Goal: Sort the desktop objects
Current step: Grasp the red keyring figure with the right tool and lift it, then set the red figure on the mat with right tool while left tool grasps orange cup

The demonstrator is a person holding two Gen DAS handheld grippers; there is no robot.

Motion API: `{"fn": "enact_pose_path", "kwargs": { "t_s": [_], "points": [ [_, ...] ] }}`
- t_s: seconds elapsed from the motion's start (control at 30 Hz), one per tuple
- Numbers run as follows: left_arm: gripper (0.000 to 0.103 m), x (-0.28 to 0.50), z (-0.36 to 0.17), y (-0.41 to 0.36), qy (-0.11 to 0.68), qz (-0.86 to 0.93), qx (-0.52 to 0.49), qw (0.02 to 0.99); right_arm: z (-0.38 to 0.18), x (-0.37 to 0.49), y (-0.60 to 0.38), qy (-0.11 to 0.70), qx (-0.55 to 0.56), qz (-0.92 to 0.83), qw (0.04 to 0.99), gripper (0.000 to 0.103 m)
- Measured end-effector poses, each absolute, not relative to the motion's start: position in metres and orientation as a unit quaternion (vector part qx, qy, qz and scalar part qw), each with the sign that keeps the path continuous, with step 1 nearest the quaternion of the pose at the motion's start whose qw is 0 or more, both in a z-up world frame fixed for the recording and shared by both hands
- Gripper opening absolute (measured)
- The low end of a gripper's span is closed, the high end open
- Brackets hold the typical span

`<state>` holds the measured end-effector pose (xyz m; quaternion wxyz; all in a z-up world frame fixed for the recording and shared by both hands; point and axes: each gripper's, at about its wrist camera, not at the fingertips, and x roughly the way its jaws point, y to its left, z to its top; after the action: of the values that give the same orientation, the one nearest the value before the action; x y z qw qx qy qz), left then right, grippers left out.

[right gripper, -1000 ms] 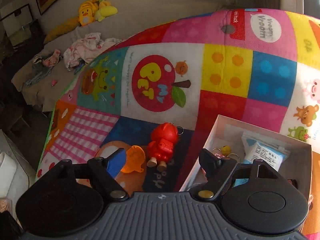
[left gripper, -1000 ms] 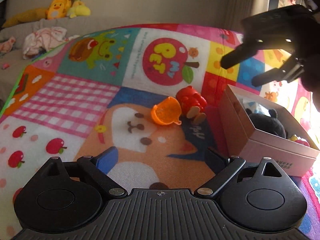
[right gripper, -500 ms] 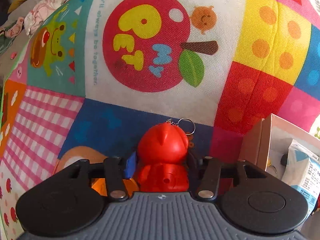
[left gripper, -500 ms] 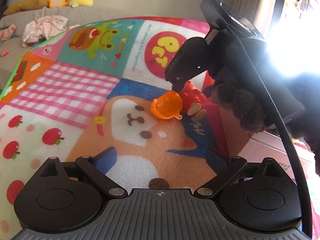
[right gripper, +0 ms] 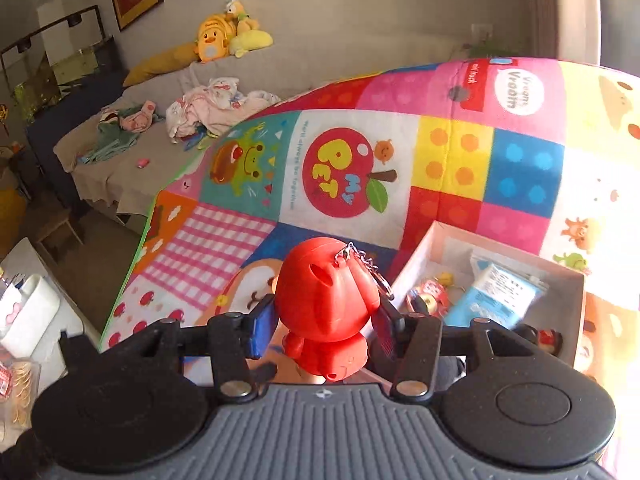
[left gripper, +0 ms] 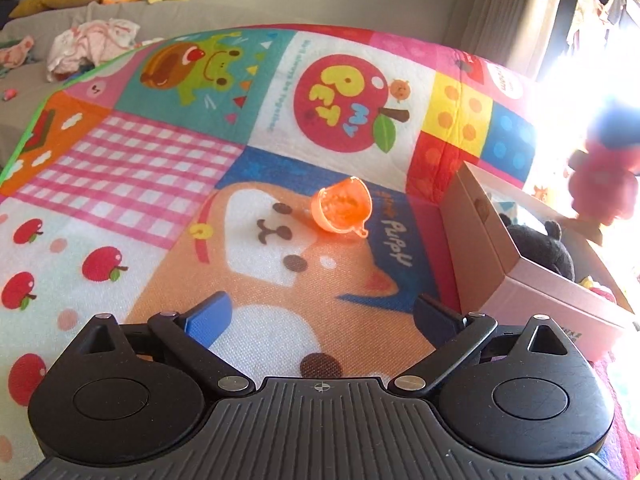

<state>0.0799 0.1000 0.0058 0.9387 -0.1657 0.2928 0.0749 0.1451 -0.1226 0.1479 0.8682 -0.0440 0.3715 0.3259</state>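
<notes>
Right wrist view shows the right gripper clamped on a red toy figure, its blue pads pressed against the figure's sides, a small key chain dangling from the top of the head. The figure hangs clear of the patchwork play mat, close to the near left corner of the white box, which already holds a blue-and-white packet and a few small trinkets. From the left wrist view the same figure appears washed out in window glare above the box's far side, and a black plush toy lies inside the box. The step in hand looks like the carry: the red figure is lifted and on its way to the box. The next move would call for bringing it over the open box, lowering it past the rim, and only then parting the jaws, minding the loose chain so it does not snag on the wall. The left gripper hovers low over the mat with its jaws spread wide and nothing between them; an orange cup lies tipped on its side ahead of it, probably its next pick.
</notes>
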Motion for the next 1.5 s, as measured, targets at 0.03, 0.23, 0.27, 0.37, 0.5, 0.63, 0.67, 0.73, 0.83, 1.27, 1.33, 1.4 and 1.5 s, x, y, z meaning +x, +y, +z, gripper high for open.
{"fn": "enact_pose_path", "kwargs": {
  "t_s": [0.03,0.23,0.27,0.37,0.5,0.63,0.67,0.73,0.83,1.27,1.33,1.4,1.5],
  "points": [
    [0.101,0.08,0.006,0.099,0.293,0.075,-0.164,0.939,0.143,0.136,-0.138,0.384,-0.041,0.32,0.865,0.051],
    [0.101,0.082,0.006,0.094,0.3,0.083,-0.149,0.939,0.082,0.109,-0.195,0.456,-0.018,0.274,0.846,0.051],
    [0.101,0.083,0.006,0.093,0.301,0.085,-0.145,0.939,0.074,0.109,-0.199,0.459,-0.016,0.267,0.847,0.051],
    [0.101,0.085,0.006,0.09,0.307,0.093,-0.132,0.938,0.055,0.109,-0.212,0.44,-0.004,0.25,0.862,0.051],
    [0.101,0.088,0.007,0.086,0.316,0.1,-0.117,0.936,0.051,0.105,-0.226,0.403,0.01,0.239,0.883,0.074],
    [0.101,0.092,0.01,0.081,0.314,0.099,-0.094,0.94,0.044,0.09,-0.246,0.362,0.037,0.236,0.901,0.089],
    [0.101,0.095,0.011,0.079,0.31,0.099,-0.086,0.942,0.04,0.085,-0.251,0.355,0.044,0.234,0.904,0.092],
    [0.101,0.104,0.015,0.073,0.301,0.106,-0.06,0.946,0.031,0.078,-0.258,0.354,0.058,0.24,0.902,0.1],
    [0.098,0.129,0.021,0.065,0.291,0.113,-0.02,0.95,0.018,0.069,-0.261,0.357,0.064,0.242,0.9,0.1],
    [0.058,0.187,0.009,0.058,0.312,0.144,0.033,0.939,0.002,0.066,-0.27,0.352,0.096,0.22,0.905,0.103],
    [0.058,0.177,0.011,0.056,0.312,0.133,0.029,0.94,0.002,0.066,-0.27,0.352,0.096,0.22,0.905,0.103],
    [0.058,0.16,0.014,0.051,0.311,0.113,0.024,0.943,0.002,0.066,-0.269,0.352,0.095,0.219,0.905,0.103],
    [0.058,0.118,0.024,0.038,0.312,0.051,0.0,0.949,0.002,0.066,-0.268,0.352,0.09,0.217,0.906,0.103]
  ]
}}
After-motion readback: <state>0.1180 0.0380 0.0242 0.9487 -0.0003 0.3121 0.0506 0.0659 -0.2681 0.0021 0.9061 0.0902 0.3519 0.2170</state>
